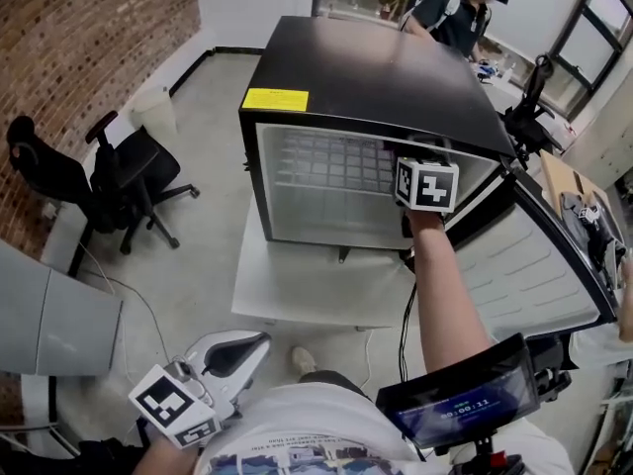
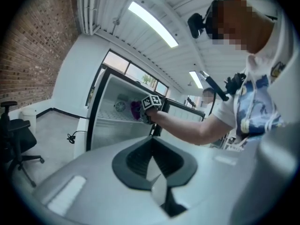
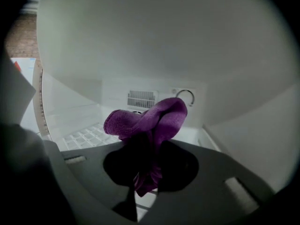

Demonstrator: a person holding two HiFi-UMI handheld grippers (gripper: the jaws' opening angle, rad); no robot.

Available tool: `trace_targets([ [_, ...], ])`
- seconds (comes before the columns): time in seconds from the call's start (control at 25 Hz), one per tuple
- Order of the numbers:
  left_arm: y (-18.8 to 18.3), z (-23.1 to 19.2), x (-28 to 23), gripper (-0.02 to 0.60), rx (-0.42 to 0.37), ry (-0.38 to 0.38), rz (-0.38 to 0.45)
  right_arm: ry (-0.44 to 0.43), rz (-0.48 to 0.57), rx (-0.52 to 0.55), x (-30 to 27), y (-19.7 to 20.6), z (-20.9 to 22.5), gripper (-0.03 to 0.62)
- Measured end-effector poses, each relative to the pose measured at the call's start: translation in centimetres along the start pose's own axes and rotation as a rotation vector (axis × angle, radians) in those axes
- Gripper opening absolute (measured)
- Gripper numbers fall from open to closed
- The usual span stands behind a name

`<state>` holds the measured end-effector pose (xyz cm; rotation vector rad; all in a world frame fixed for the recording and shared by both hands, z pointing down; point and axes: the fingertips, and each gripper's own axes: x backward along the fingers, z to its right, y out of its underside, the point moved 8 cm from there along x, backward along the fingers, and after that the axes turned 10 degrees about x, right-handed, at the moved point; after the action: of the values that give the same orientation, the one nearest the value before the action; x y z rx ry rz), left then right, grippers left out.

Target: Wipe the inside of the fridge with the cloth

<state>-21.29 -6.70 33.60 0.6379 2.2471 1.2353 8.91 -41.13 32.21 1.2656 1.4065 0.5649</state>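
Note:
A small black fridge (image 1: 376, 77) stands open on a low white table (image 1: 316, 290), its door (image 1: 534, 260) swung to the right. My right gripper (image 1: 420, 171) reaches into the opening above the wire shelf (image 1: 326, 161). In the right gripper view it (image 3: 147, 170) is shut on a bunched purple cloth (image 3: 147, 123), held in the air in front of the back wall's vent (image 3: 140, 99) and dial (image 3: 186, 96). The left gripper view shows the cloth (image 2: 135, 109) from outside. My left gripper (image 1: 232, 354) hangs low by my body, shut (image 2: 159, 172) and holding nothing.
A black office chair (image 1: 109, 176) stands left of the fridge near the brick wall, with a white bin (image 1: 156, 109) behind it. A person (image 1: 460, 13) sits at the back right. A dark screen (image 1: 460, 399) hangs at my chest. A cable (image 1: 406, 325) runs below the door.

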Motion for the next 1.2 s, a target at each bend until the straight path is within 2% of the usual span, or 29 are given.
trace_targets([
  [0.2, 0.1, 0.3, -0.8, 0.005, -0.004, 0.039, -0.020, 0.045, -0.064, -0.032, 0.3, 2.6, 1.9, 0.066],
  [0.4, 0.1, 0.1, -0.3, 0.005, -0.003, 0.027, -0.021, 0.028, -0.075, -0.031, -0.1, 3.0, 1.0, 0.066],
  [0.8, 0.3, 0.0, 1.5, 0.005, 0.004, -0.032, 0.009, -0.107, -0.037, 0.018, -1.9, 0.6, -5.8, 0.066],
  [1.2, 1.4, -0.5, 5.3, 0.005, 0.034, -0.153, 0.062, -0.268, 0.015, 0.052, -3.0, -2.7, -13.4, 0.066],
])
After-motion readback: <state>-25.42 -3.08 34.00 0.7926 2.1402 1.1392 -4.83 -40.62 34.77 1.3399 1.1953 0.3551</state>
